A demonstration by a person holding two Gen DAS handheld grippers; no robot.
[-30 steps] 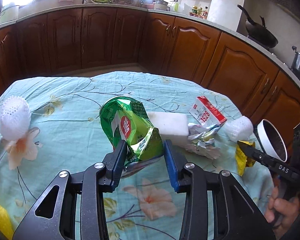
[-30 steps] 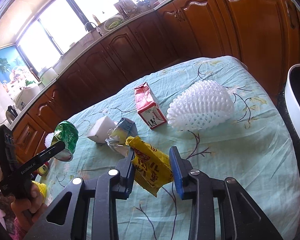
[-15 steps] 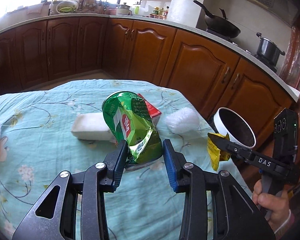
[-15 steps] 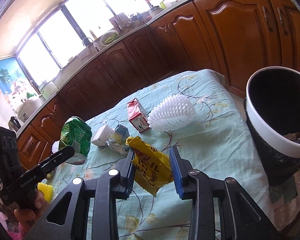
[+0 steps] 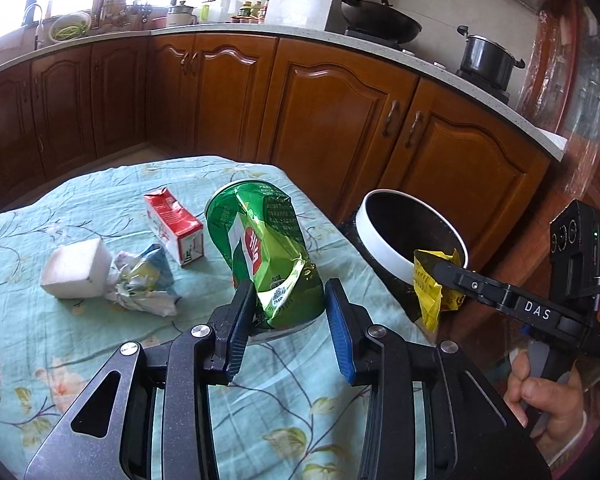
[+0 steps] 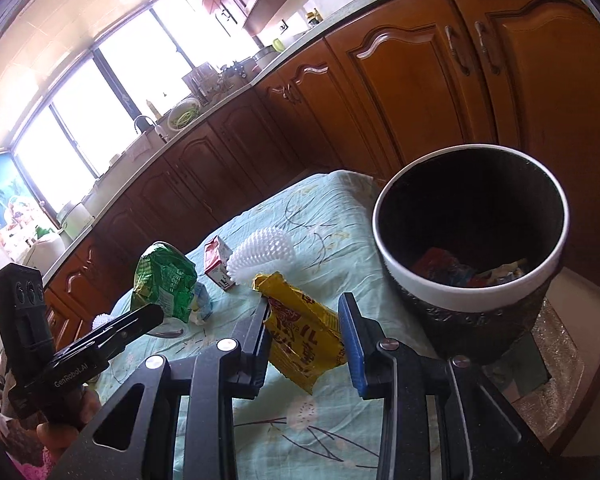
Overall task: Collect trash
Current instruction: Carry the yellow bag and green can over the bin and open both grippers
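A crushed green can (image 5: 264,256) is clamped between the blue pads of my left gripper (image 5: 288,300), held above the floral tablecloth (image 5: 100,360). My right gripper (image 6: 306,320) is shut on a yellow snack wrapper (image 6: 304,332) and sits just left of the bin's rim. The bin (image 6: 460,296) is black with a white rim, stands off the table's right end, and has some trash inside. In the left wrist view the yellow wrapper (image 5: 432,284) hangs against the bin rim (image 5: 380,236). In the right wrist view the green can (image 6: 164,280) shows at the left.
On the cloth lie a red carton (image 5: 174,224), a white foam block (image 5: 76,268) and a crumpled wrapper (image 5: 144,284). A white foam net (image 6: 260,252) lies near the carton. Wooden cabinets (image 5: 340,120) curve behind the table and bin.
Both grippers have swung right across the table with their loads, and the bin now looms much closer. The grips on the can and the wrapper look unchanged.
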